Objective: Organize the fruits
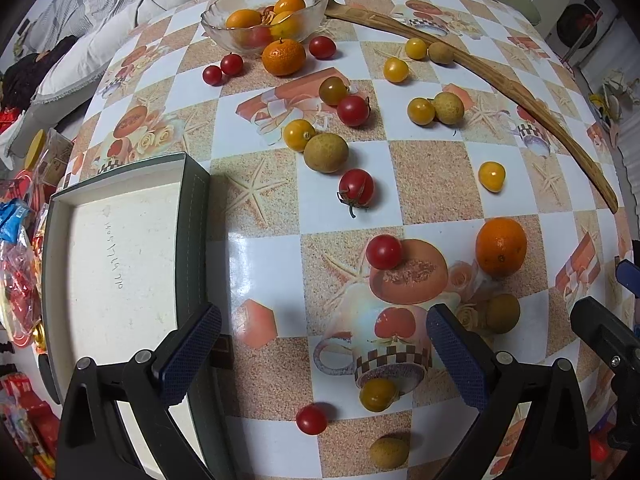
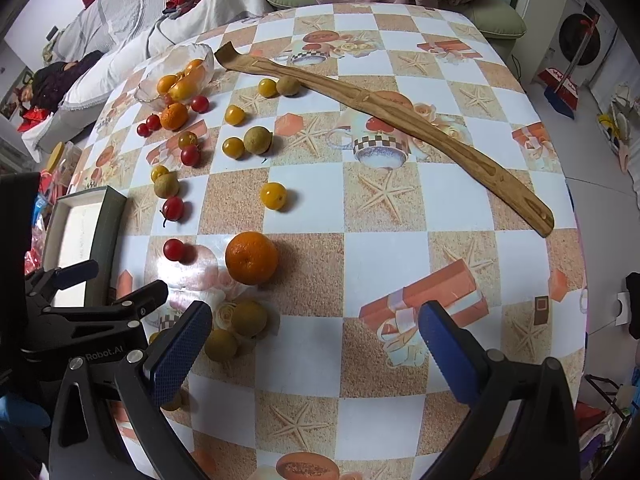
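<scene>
Red and yellow cherry tomatoes, brown longans and oranges lie scattered on the patterned table. A glass bowl (image 1: 264, 12) at the far side holds several oranges. My left gripper (image 1: 320, 356) is open and empty above a red tomato (image 1: 311, 419) and a yellow one (image 1: 377, 394). An empty white tray (image 1: 116, 264) with a dark rim lies to its left. My right gripper (image 2: 316, 354) is open and empty over the table; an orange (image 2: 251, 258) and two longans (image 2: 248, 318) lie ahead to its left.
A long wooden back scratcher (image 2: 384, 120) lies diagonally across the far right of the table. Snack packets (image 1: 20, 280) sit past the table's left edge. Bedding and a sofa lie behind the table.
</scene>
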Available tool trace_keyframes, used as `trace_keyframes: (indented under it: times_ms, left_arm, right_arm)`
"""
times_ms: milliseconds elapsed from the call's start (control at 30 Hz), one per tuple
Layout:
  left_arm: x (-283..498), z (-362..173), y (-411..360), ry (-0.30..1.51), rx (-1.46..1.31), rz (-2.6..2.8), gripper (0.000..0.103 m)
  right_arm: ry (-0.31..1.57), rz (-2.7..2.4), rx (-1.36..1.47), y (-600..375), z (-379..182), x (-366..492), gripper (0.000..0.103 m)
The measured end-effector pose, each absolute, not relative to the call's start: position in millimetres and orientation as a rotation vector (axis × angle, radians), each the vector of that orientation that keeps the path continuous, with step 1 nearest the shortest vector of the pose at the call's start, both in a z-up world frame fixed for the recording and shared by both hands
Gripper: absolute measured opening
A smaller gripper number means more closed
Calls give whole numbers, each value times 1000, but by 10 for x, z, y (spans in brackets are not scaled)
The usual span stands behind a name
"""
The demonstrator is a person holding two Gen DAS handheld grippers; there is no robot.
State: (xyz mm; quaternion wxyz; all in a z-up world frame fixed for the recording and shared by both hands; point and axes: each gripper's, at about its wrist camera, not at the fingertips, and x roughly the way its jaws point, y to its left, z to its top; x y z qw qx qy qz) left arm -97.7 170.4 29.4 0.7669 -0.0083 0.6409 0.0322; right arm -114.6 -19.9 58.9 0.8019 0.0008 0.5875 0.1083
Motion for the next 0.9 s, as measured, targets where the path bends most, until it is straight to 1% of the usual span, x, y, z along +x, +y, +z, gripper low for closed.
trace_keyframes:
  times_ms: [600,900]
  left_arm:
    - [-935,281,1667,1393,-10,71,103]
    - [-829,195,1619,1381,9,56,103]
  right_arm:
    - [1254,252,4,-196,597,-1013,103]
    - [1273,257,42,-216,526,-809,103]
